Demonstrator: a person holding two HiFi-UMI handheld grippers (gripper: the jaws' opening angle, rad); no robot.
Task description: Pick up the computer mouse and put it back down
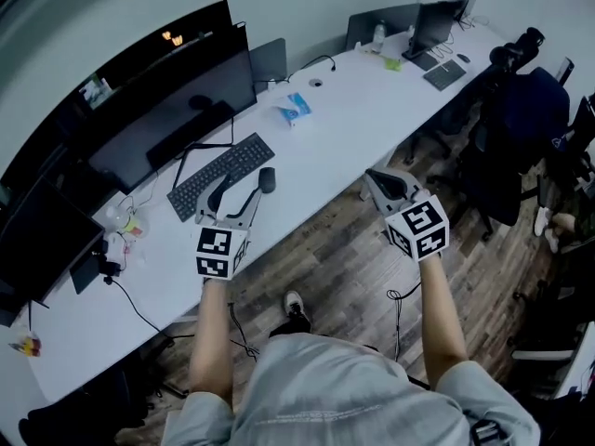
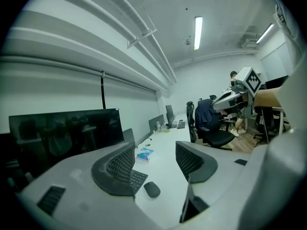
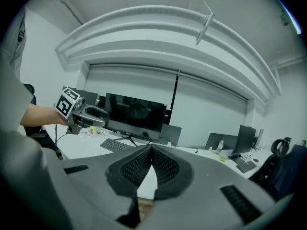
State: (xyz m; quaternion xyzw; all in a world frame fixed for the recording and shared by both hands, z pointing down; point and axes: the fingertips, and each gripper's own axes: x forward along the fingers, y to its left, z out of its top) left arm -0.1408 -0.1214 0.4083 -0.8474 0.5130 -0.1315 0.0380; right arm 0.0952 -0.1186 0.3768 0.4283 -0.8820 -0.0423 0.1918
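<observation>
The dark computer mouse [image 1: 267,179] lies on the long white desk [image 1: 353,128], just right of a black keyboard [image 1: 221,175]. My left gripper [image 1: 244,186] hovers over the desk's front edge, open, its jaws pointing at the mouse. In the left gripper view the mouse [image 2: 152,189] sits on the desk below and ahead of the open left gripper [image 2: 154,164], untouched, beside the keyboard [image 2: 137,178]. My right gripper [image 1: 375,180] hangs off the desk over the wooden floor. In the right gripper view the right gripper [image 3: 151,152] has its pads pressed together with nothing between them.
Dark monitors [image 1: 172,119] stand behind the keyboard. A blue packet [image 1: 294,108] lies farther along the desk, with a second keyboard [image 1: 443,74] and monitor [image 1: 432,21] at the far end. An office chair draped with a dark jacket [image 1: 521,110] stands to the right.
</observation>
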